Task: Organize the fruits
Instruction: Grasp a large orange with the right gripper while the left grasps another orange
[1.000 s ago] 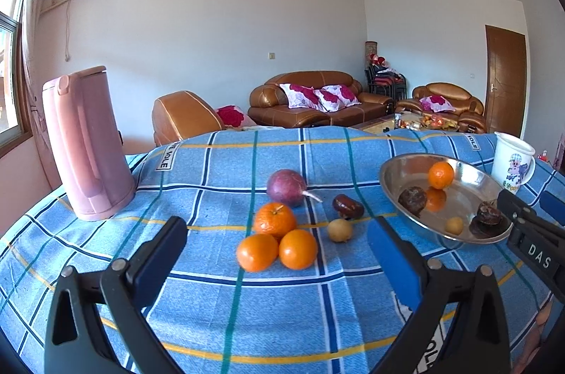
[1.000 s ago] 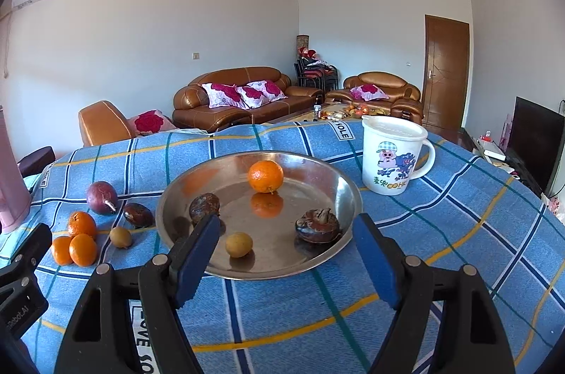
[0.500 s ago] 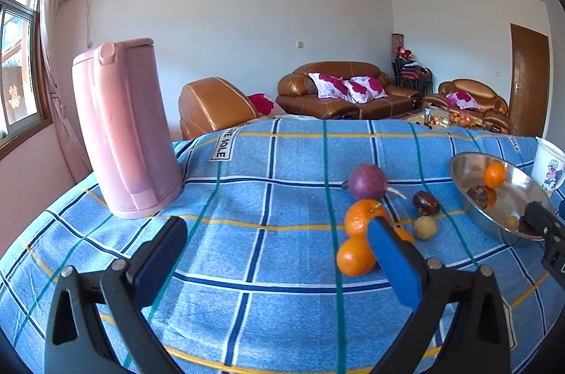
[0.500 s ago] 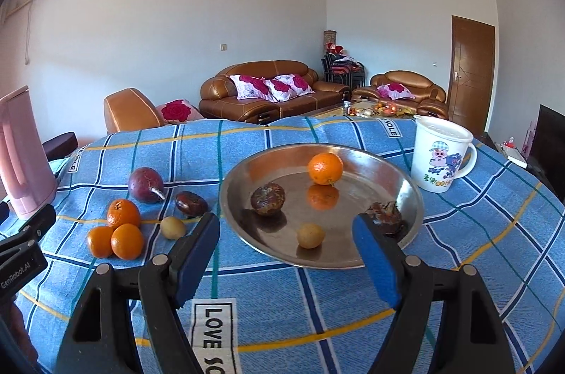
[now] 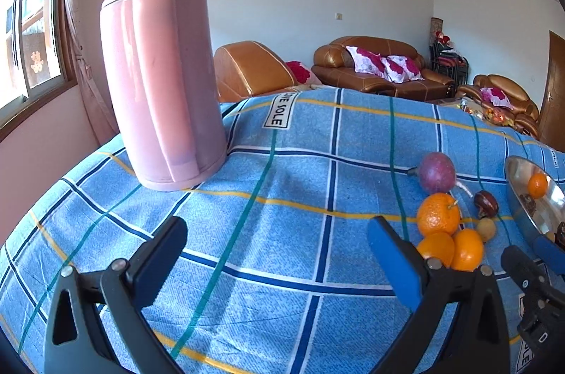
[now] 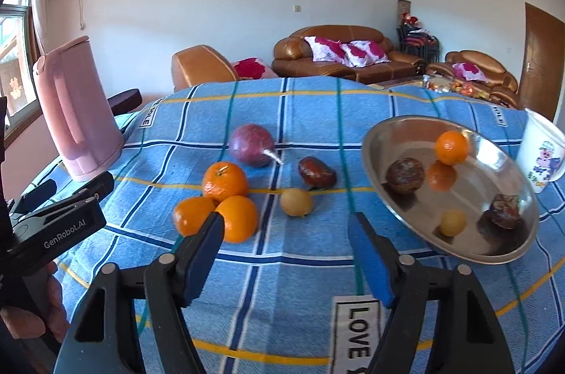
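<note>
On the blue plaid counter (image 6: 300, 268), three oranges (image 6: 226, 201) sit bunched together, with a purple passion fruit (image 6: 251, 144), a dark brown fruit (image 6: 316, 174) and a small yellow fruit (image 6: 296, 201) near them. The steel plate (image 6: 508, 254) to their right holds four more fruits. The right claw (image 6: 286, 243) is closing with nothing between its jaws; the left claw (image 5: 277, 250) is released over bare cloth near the pink kettle (image 5: 162, 81).

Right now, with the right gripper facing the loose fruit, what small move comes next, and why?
Probably ease the right gripper forward to the small yellow fruit. Its jaws are closing with nothing between them, that fruit lies straight ahead, and the metal plate beside it has room.
</note>
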`<state>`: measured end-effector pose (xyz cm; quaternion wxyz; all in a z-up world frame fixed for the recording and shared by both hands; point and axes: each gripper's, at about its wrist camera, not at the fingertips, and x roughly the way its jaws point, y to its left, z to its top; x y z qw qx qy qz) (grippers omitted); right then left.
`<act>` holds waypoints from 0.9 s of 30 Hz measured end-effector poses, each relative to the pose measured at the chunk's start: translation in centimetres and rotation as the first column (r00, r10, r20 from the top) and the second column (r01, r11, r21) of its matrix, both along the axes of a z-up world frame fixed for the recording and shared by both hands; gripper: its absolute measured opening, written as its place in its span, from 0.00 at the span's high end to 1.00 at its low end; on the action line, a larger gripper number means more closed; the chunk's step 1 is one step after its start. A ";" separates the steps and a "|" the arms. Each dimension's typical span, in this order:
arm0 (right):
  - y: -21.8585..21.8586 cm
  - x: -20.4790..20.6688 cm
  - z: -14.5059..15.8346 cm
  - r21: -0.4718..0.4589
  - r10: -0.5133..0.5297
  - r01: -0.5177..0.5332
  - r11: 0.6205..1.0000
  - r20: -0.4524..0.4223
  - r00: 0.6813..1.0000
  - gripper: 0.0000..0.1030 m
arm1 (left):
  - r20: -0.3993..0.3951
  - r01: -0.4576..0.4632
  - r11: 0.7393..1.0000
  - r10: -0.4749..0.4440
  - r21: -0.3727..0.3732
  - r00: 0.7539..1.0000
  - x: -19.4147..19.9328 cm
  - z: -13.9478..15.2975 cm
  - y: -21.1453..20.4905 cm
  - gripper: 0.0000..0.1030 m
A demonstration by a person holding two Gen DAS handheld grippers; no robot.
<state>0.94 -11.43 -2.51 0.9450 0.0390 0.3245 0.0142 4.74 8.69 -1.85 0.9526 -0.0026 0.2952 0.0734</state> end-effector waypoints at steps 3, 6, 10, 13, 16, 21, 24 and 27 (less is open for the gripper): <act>1.1 1.6 -0.8 0.031 0.043 -0.041 0.999 -0.059 0.997 0.43 | -0.018 -0.011 1.000 0.011 0.007 1.000 0.3 -0.2 0.2 0.00; 2.0 2.9 -1.5 0.040 0.066 -0.062 0.997 -0.108 0.992 0.49 | -0.018 -0.007 1.000 0.007 0.023 1.000 0.4 -0.3 0.1 0.00; 2.5 4.6 -2.4 0.051 0.068 -0.060 0.997 -0.169 0.983 0.52 | -0.011 0.007 0.999 -0.007 0.037 1.000 0.3 -0.1 -0.1 0.00; 2.2 5.3 -2.8 0.095 0.073 -0.055 0.994 -0.199 0.977 0.53 | -0.011 0.021 0.999 -0.021 0.041 1.000 0.4 -0.1 -0.3 0.00; 2.2 5.4 -2.9 0.102 0.079 -0.060 0.993 -0.201 0.976 0.61 | -0.013 0.038 0.999 -0.038 0.034 0.999 0.4 -0.1 -0.4 0.00; 2.0 4.5 -2.5 0.111 0.100 -0.082 0.990 -0.171 0.980 0.61 | -0.006 0.064 0.998 -0.064 0.014 0.998 0.5 0.0 -0.4 0.00; 1.3 2.4 -1.3 0.077 0.104 -0.098 0.992 -0.071 0.992 0.61 | 0.011 0.108 0.994 -0.108 0.011 0.994 0.2 0.1 -0.8 0.00; -0.5 0.4 -0.3 0.051 0.053 -0.054 0.997 0.011 0.999 0.61 | 0.031 0.196 0.981 -0.195 -0.014 0.980 -0.2 0.3 -1.6 0.00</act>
